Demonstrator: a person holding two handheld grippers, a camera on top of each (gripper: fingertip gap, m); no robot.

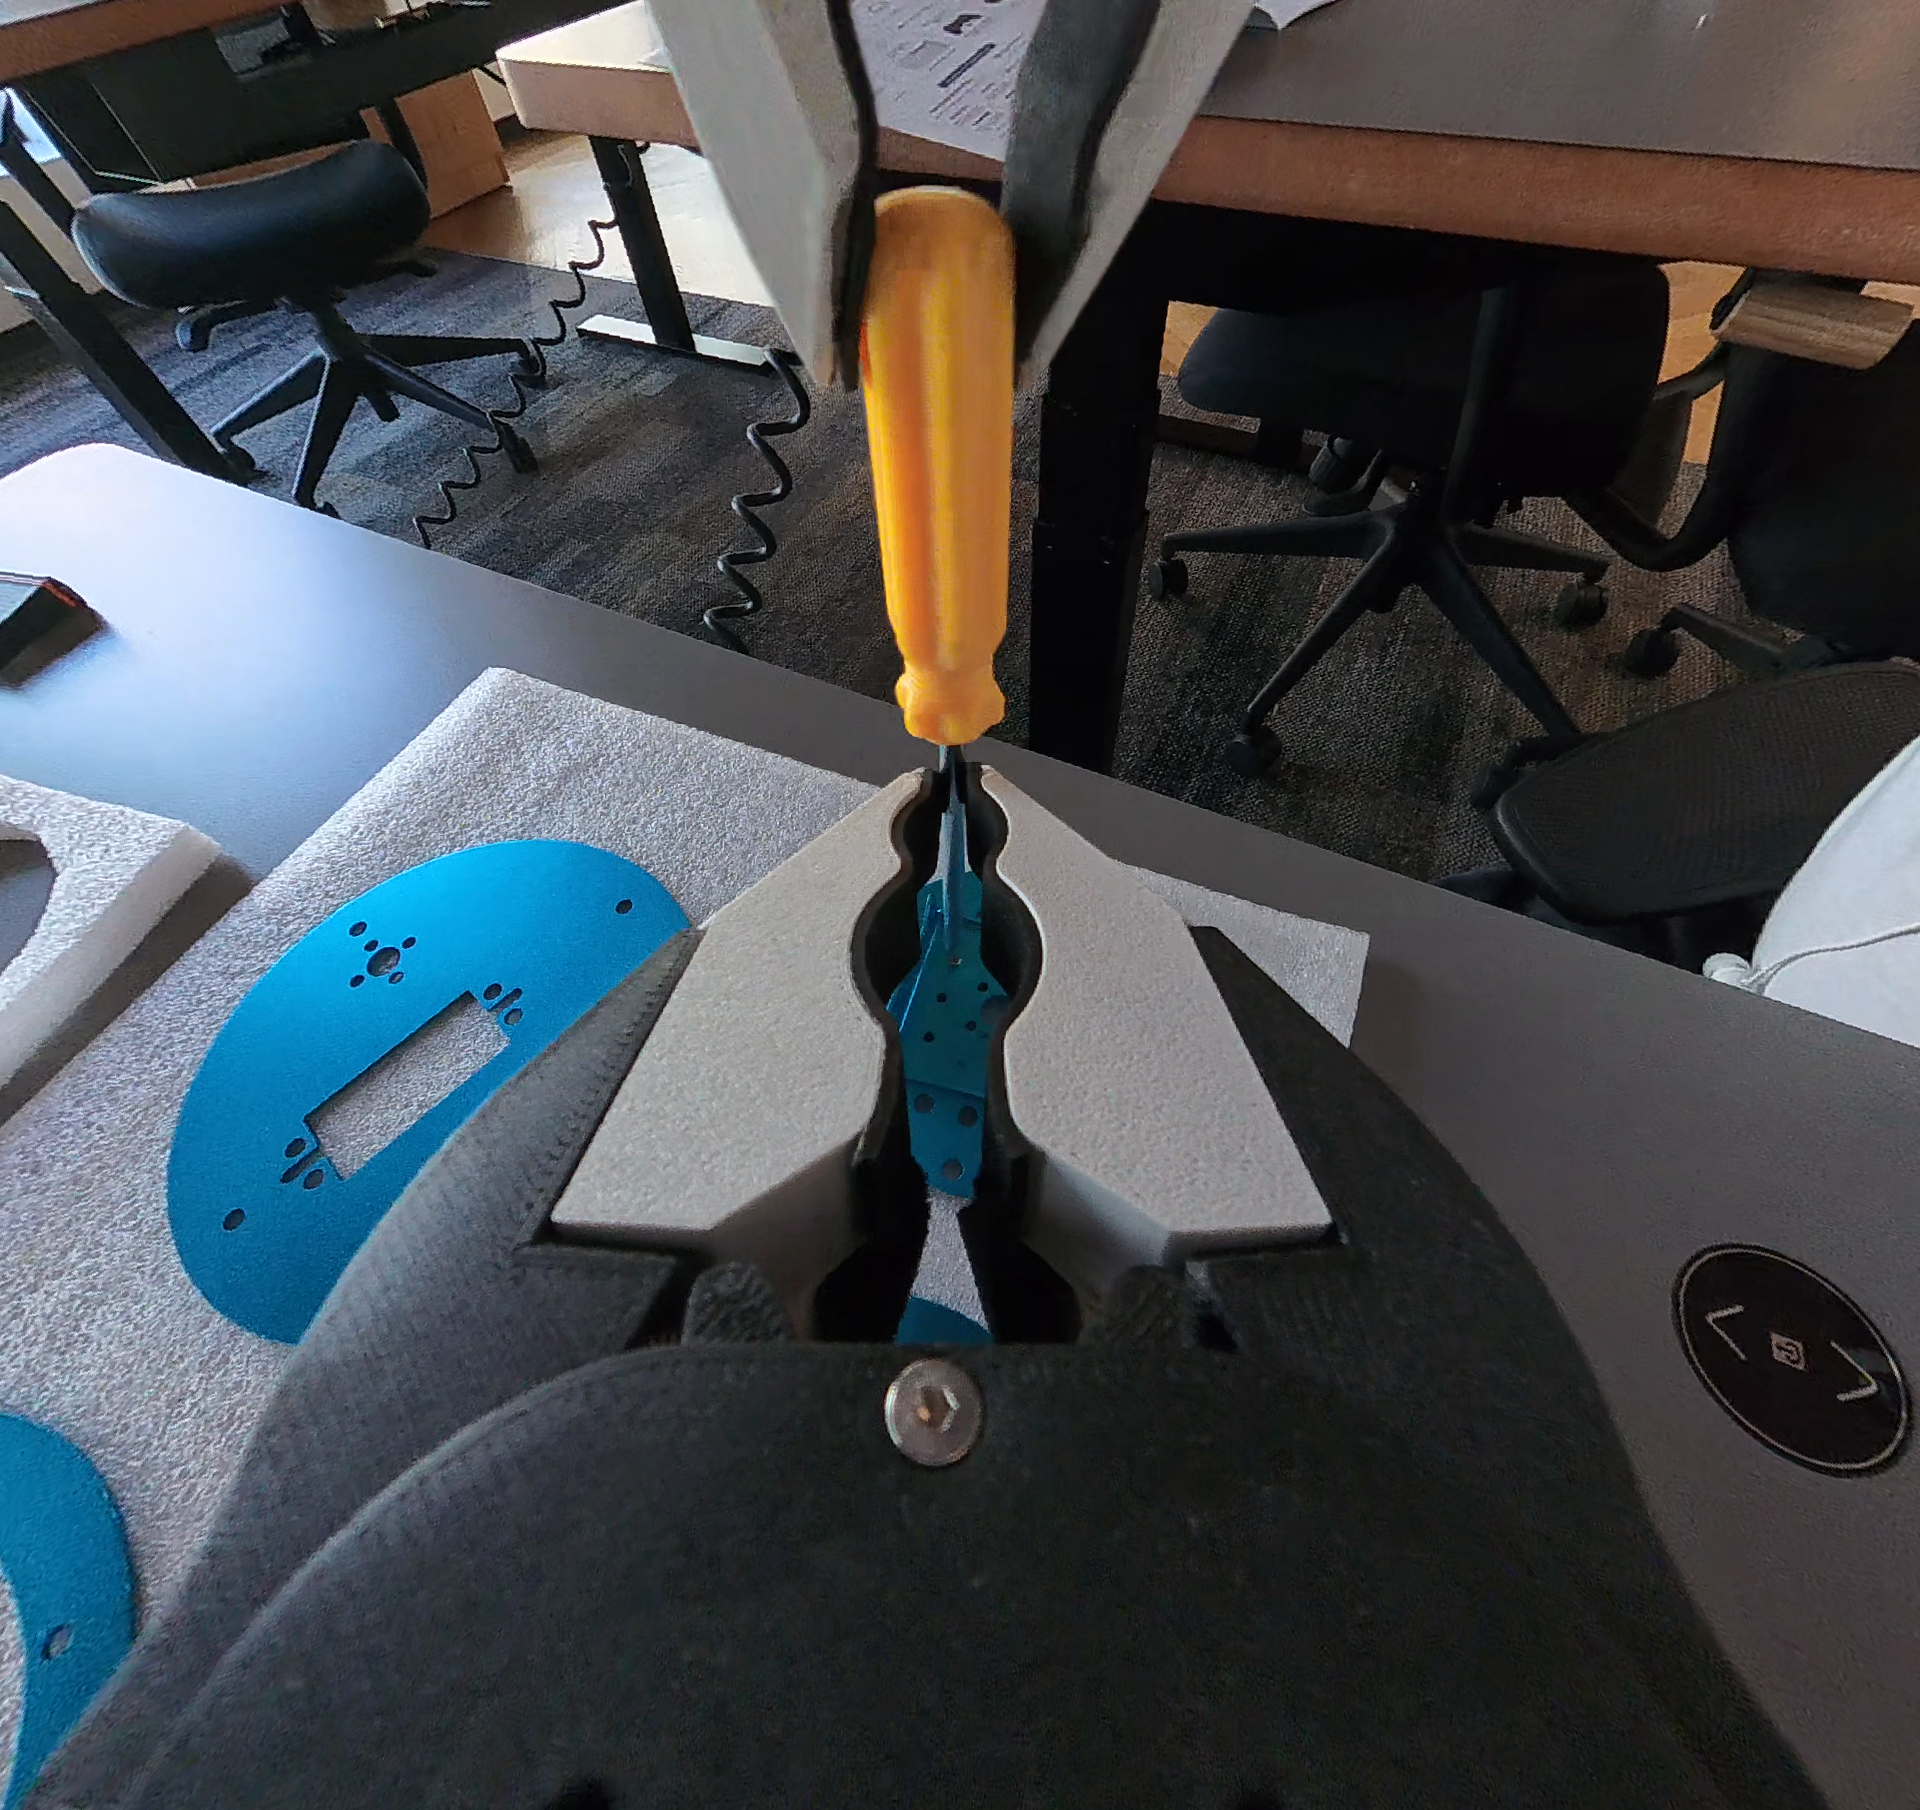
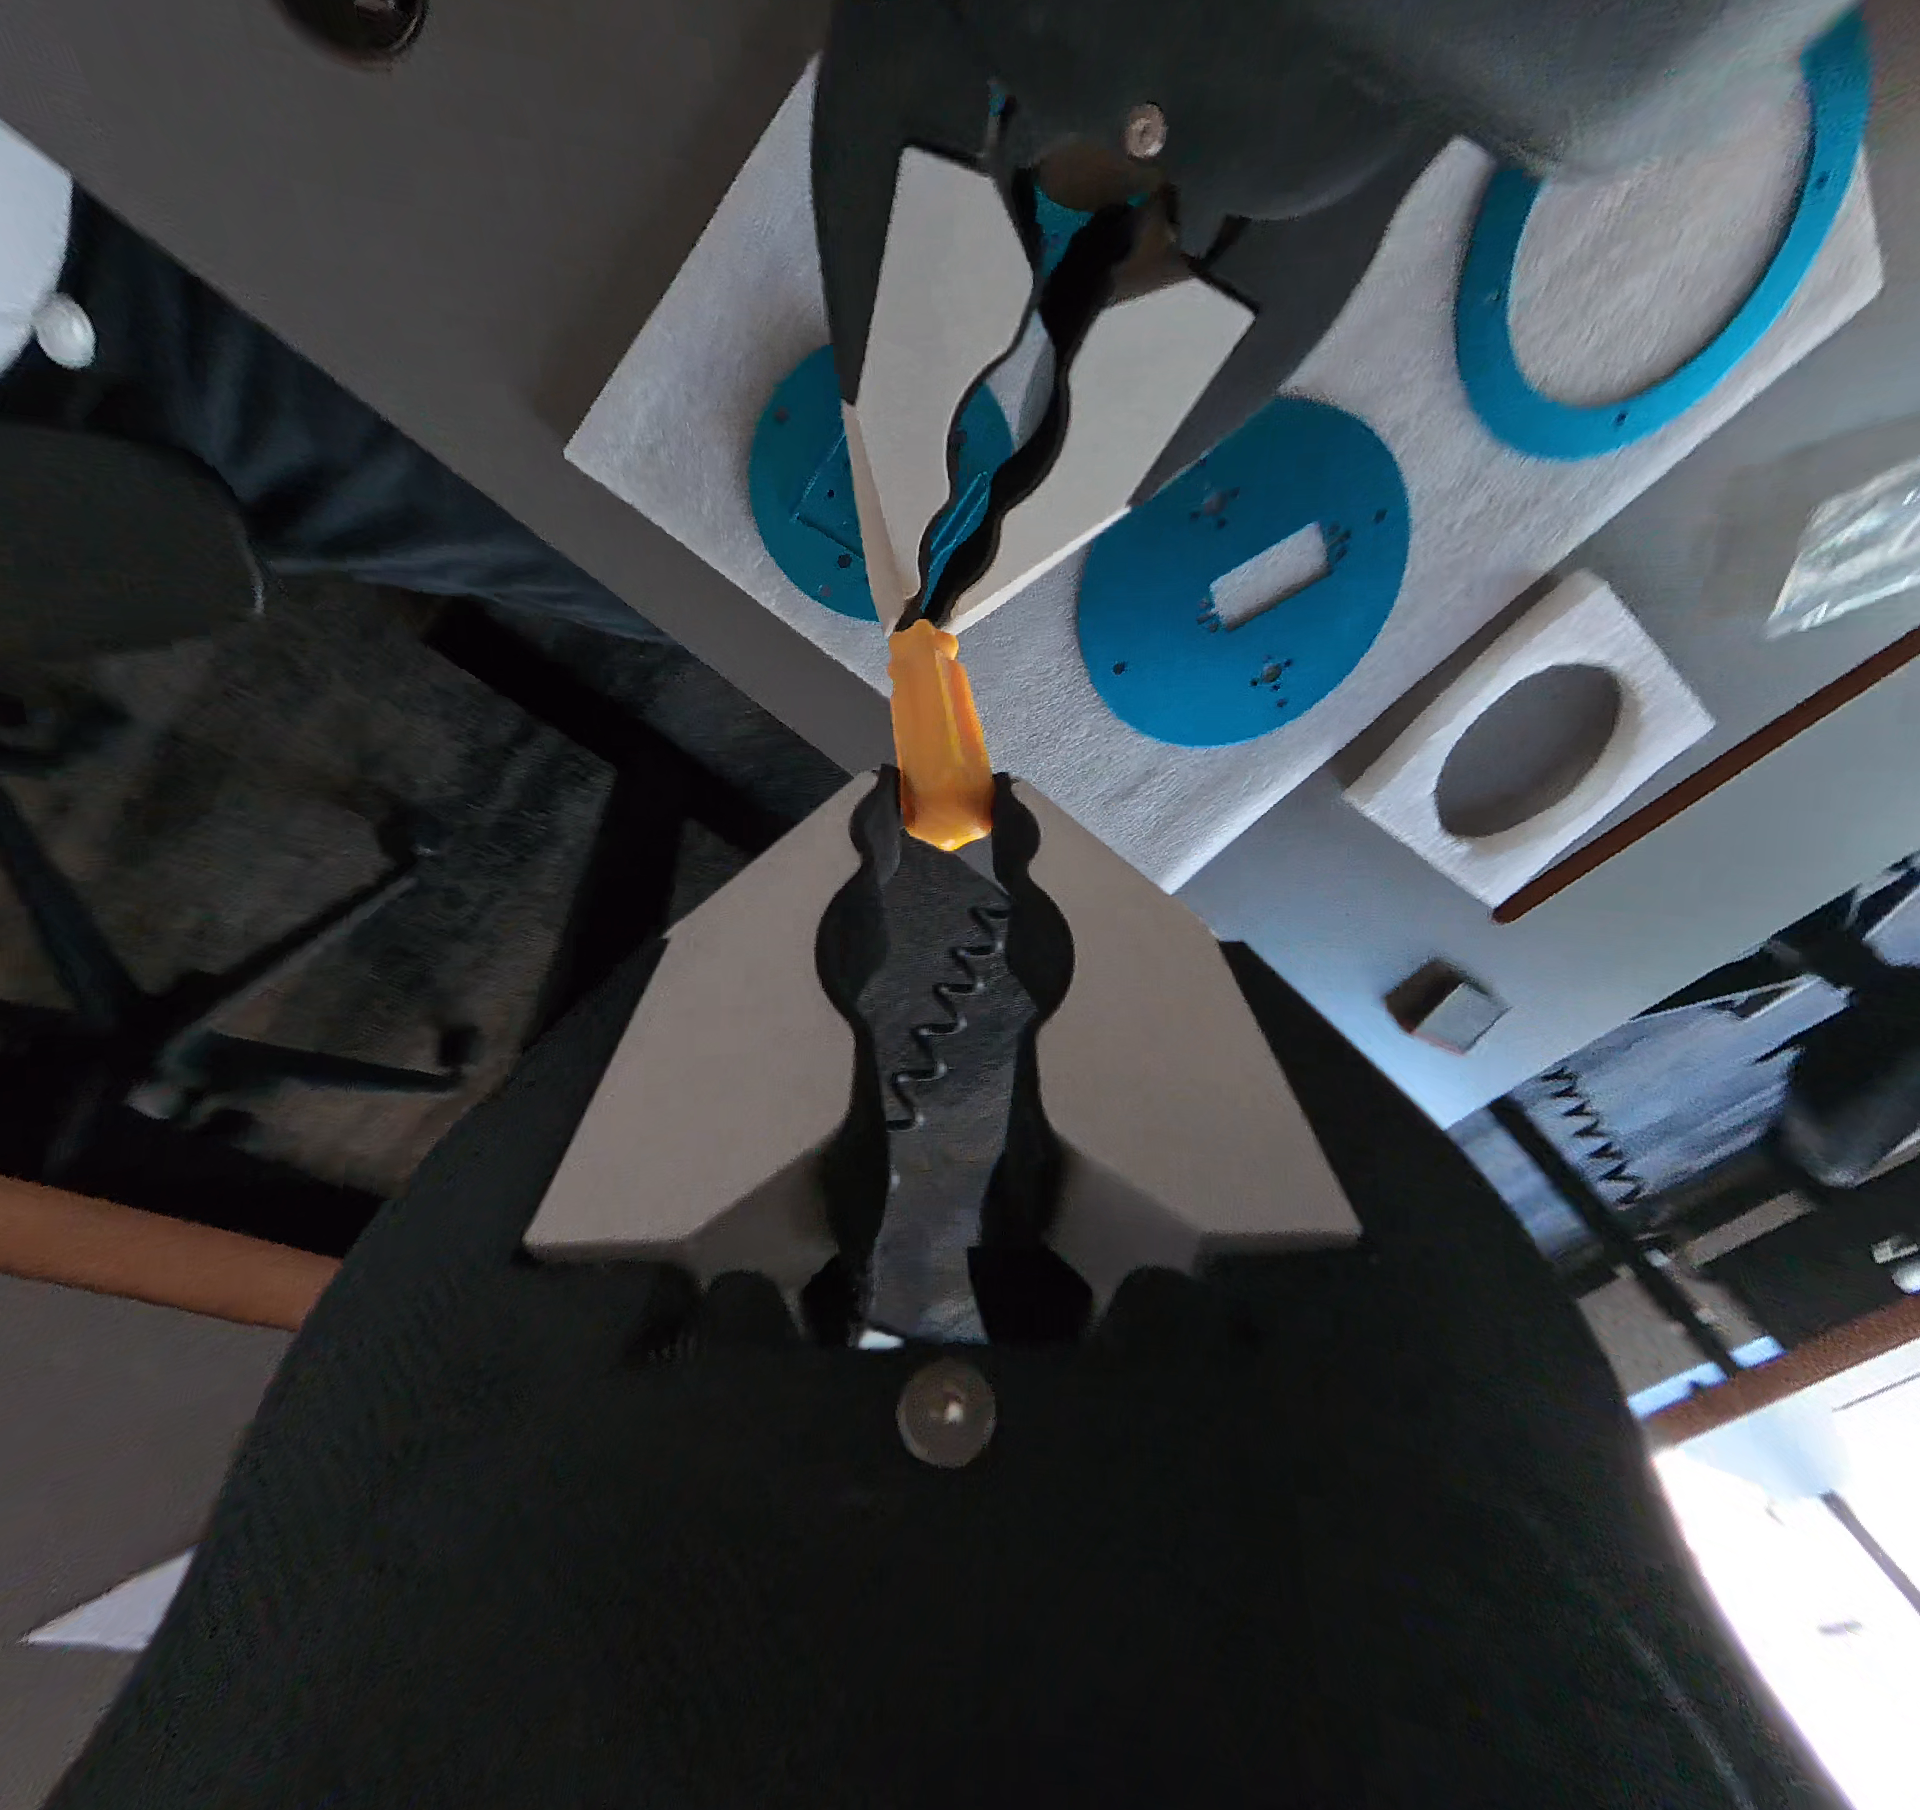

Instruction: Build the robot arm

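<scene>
We see the left gripper (image 1: 951, 784) low over the worktop near its far edge, its grey-padded fingers (image 1: 790, 1012) drawn close, pinching a thin blue part; only a narrow wavy gap shows between them. Facing it from the opposite side, the right gripper (image 2: 943, 799) points back toward the left one, fingers (image 2: 727, 1033) clamped on an orange handle at the tips. The two grippers sit nearly tip to tip.
</scene>
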